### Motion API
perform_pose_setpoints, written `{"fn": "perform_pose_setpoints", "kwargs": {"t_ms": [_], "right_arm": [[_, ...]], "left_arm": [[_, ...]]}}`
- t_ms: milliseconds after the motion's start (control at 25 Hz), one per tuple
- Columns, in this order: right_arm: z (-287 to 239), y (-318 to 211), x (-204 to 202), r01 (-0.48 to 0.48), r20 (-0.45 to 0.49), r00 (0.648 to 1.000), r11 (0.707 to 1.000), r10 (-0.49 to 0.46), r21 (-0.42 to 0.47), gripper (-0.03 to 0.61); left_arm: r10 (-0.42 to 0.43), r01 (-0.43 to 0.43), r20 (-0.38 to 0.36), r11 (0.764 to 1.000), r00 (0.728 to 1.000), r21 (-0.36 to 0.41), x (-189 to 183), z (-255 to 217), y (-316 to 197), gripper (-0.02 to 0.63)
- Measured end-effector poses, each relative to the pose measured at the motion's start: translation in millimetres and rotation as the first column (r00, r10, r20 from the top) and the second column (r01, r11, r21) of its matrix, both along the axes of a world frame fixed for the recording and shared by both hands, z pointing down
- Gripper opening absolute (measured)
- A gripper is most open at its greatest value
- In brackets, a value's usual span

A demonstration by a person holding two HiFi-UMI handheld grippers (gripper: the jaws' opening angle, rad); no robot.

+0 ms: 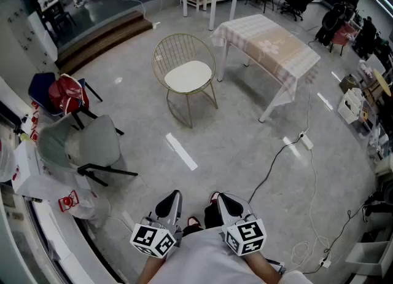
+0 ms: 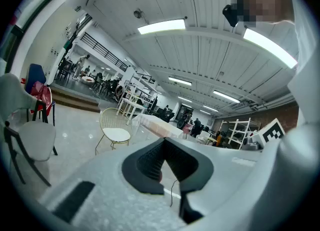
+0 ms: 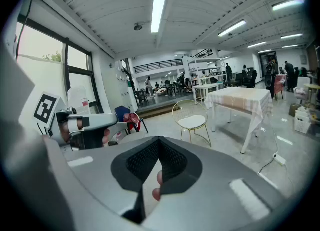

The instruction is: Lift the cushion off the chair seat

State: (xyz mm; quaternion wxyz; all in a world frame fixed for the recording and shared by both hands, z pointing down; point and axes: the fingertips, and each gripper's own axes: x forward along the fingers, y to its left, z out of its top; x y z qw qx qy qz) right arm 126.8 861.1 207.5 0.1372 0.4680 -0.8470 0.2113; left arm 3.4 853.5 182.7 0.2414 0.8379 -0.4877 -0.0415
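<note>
- Cushion (image 1: 187, 75), head view: it lies flat on the seat of the wire chair (image 1: 177, 44), well apart from me across bare floor. My left gripper (image 1: 174, 195) and right gripper (image 1: 222, 198) sit close to my body, both with jaws closed and empty.
- A cable (image 1: 277, 157) runs over the floor to the right of my path, and I could catch a foot on it.
- The red bag (image 1: 66, 92) on a side chair is the only container I can make out, and I can't see what is in it.
- Left gripper view: jaws together on nothing, cushion (image 2: 118, 134) far off. Reaching it closed, I would shove it rather than grip it.
- Right gripper view: jaws also together, cushion (image 3: 193, 121) beside the table (image 3: 240, 100). The chair (image 3: 182, 106) looks light, so pinching wire along with the cushion could lift or tip it.
</note>
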Motion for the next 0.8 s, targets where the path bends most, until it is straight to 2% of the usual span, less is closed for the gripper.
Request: {"fn": "perform_pose_setpoints", "kwargs": {"t_ms": [480,800], "right_arm": [[0,-60,-6,-0.012,0.02,1.0,1.0,0.012,0.022,0.005],[6,-105,3,-0.009,0.051,0.999,1.0,0.011,-0.025,0.005]], "left_arm": [[0.022,-0.022,0.007,1.0,1.0,0.011,1,-3,-52,0.005],[0.008,-0.008,0.019,1.0,1.0,-0.007,6,0,-97,0.005]]}}
